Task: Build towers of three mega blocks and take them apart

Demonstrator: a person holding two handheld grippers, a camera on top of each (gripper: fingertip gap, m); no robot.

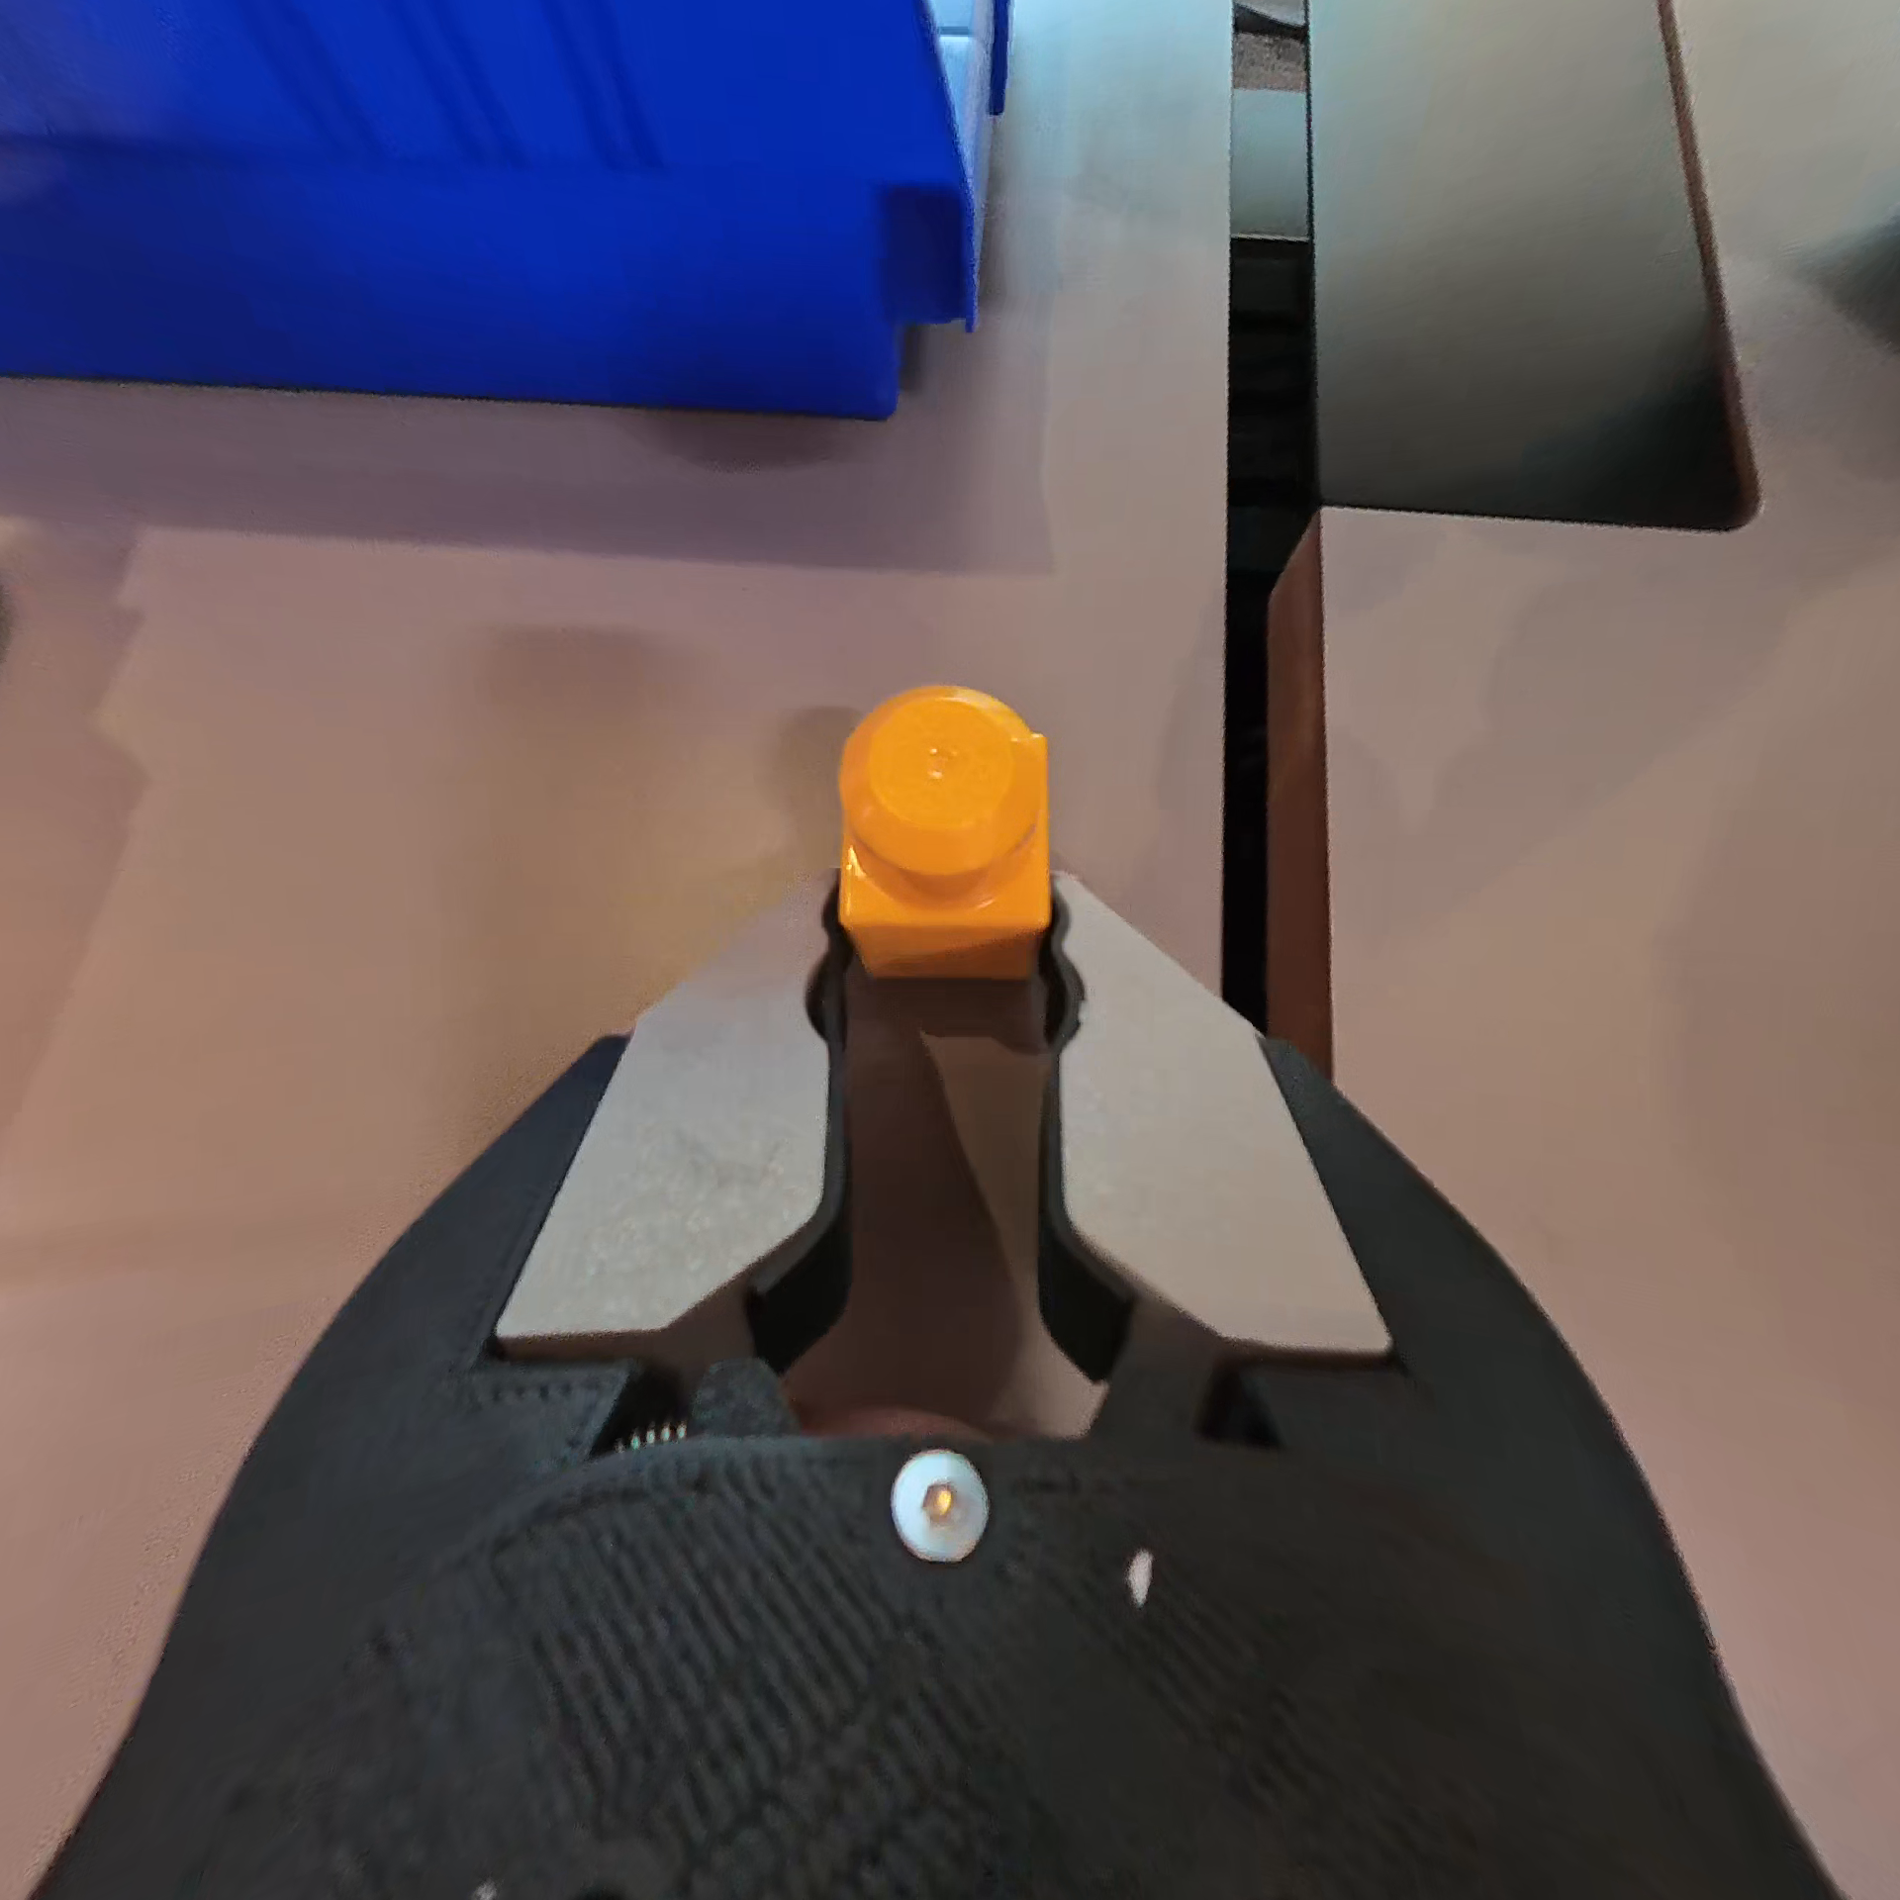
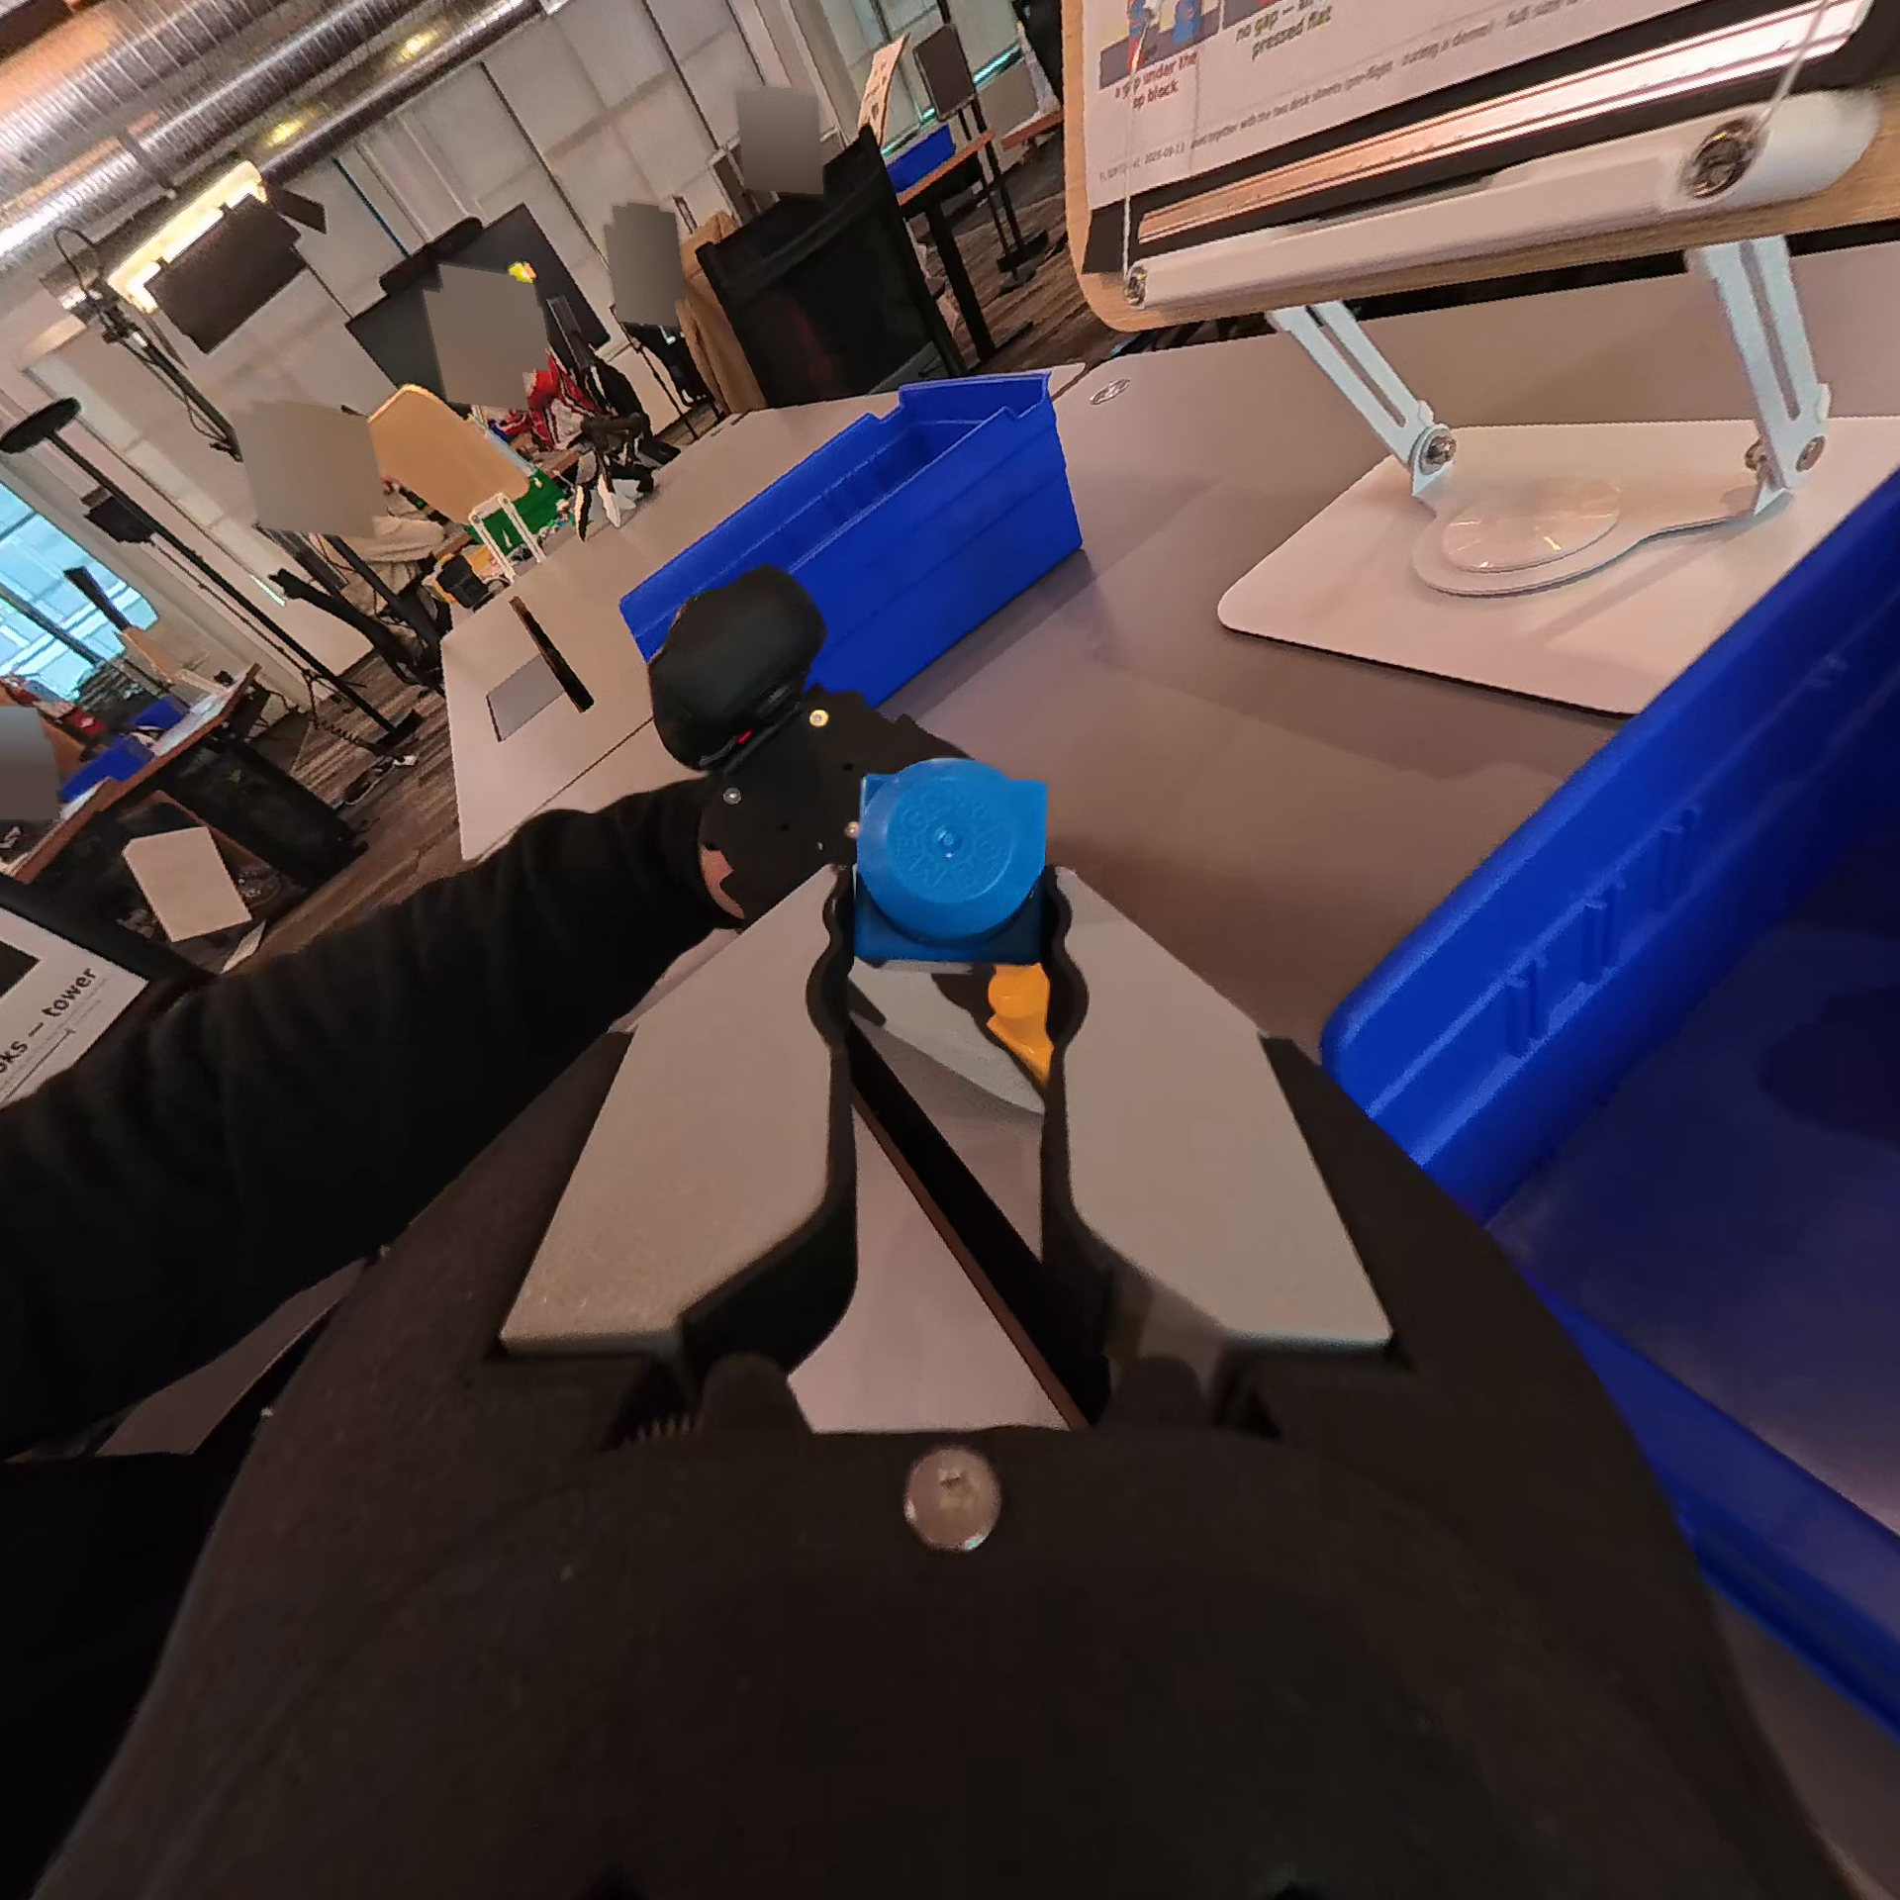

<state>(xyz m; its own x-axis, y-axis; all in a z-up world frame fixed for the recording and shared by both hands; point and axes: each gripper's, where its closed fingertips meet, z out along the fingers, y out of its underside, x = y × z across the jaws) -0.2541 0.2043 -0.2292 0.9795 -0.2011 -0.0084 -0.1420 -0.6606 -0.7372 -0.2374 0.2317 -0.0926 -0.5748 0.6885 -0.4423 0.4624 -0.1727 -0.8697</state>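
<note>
In the left wrist view my left gripper (image 1: 944,925) is shut on a small orange block (image 1: 944,853) with one round stud, held above the brown table (image 1: 514,925). In the right wrist view my right gripper (image 2: 946,925) is shut on a small blue block (image 2: 948,874) with one round stud. The orange block (image 2: 1018,1013) shows just below and behind the blue one, between my fingers. The left gripper (image 2: 792,792), held by a black-sleeved arm (image 2: 360,1028), sits just left of the blue block. Whether the two blocks touch is hidden.
A blue bin (image 1: 463,206) stands at the far left of the table; it also shows in the right wrist view (image 2: 874,535). A second blue bin (image 2: 1645,1028) is close on the right. A white stand (image 2: 1491,555) holds a board. A gap (image 1: 1249,617) splits two tabletops.
</note>
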